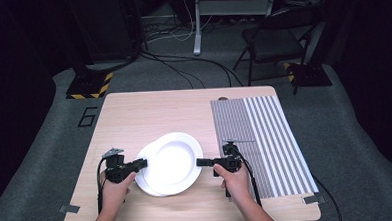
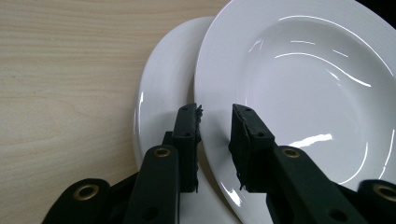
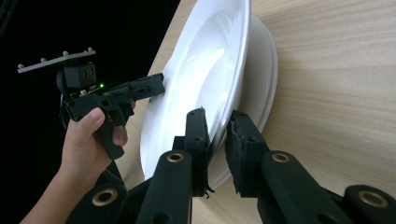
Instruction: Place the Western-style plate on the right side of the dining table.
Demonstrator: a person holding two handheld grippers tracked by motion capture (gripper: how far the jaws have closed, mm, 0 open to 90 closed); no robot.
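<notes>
Two white plates lie stacked and offset on the wooden table (image 1: pixel 149 112). The top plate (image 1: pixel 172 161) (image 2: pixel 303 84) (image 3: pixel 196 70) sits up and to the right of the lower plate (image 1: pixel 143 182) (image 2: pixel 166 84) (image 3: pixel 262 79). My left gripper (image 1: pixel 145 164) (image 2: pixel 215 114) straddles the top plate's left rim, jaws apart with a gap to the rim. My right gripper (image 1: pixel 199 162) (image 3: pixel 218 119) is shut on the top plate's right rim, and that side looks tilted up off the lower plate. In the right gripper view the left gripper (image 3: pixel 161 84) shows at the plate's far rim.
A grey and white striped mat (image 1: pixel 260 137) covers the table's right part, close to my right hand. Bare wood lies behind the plates. Beyond the table stand a folding chair (image 1: pixel 276 37), a stand base with yellow-black tape (image 1: pixel 90 85) and cables on the floor.
</notes>
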